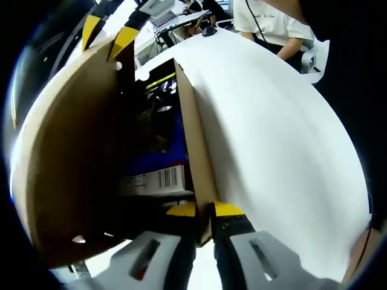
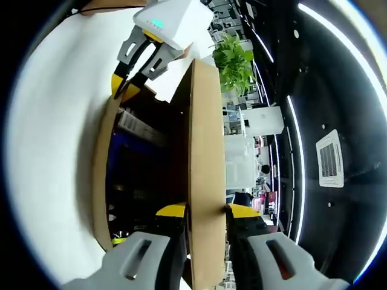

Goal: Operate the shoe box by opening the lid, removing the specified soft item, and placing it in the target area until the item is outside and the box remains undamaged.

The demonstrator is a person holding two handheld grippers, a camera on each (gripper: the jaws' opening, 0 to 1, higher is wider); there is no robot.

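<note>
With left gripper (image 1: pixel 204 210) pinching the wall of the brown cardboard shoe box (image 1: pixel 195 139) on the white table (image 1: pixel 284 151) and right gripper (image 2: pixel 207 210) clamping its lid (image 2: pixel 204 151) at six o'clock, swing open gently, avoiding tears.

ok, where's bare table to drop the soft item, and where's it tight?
Free: the white table stretching from the box wall toward the seated person, and the white patch beside the box's other side. Tight: the box interior, packed with dark items, with the left gripper clamped on the wall and the right gripper on the lid.
</note>
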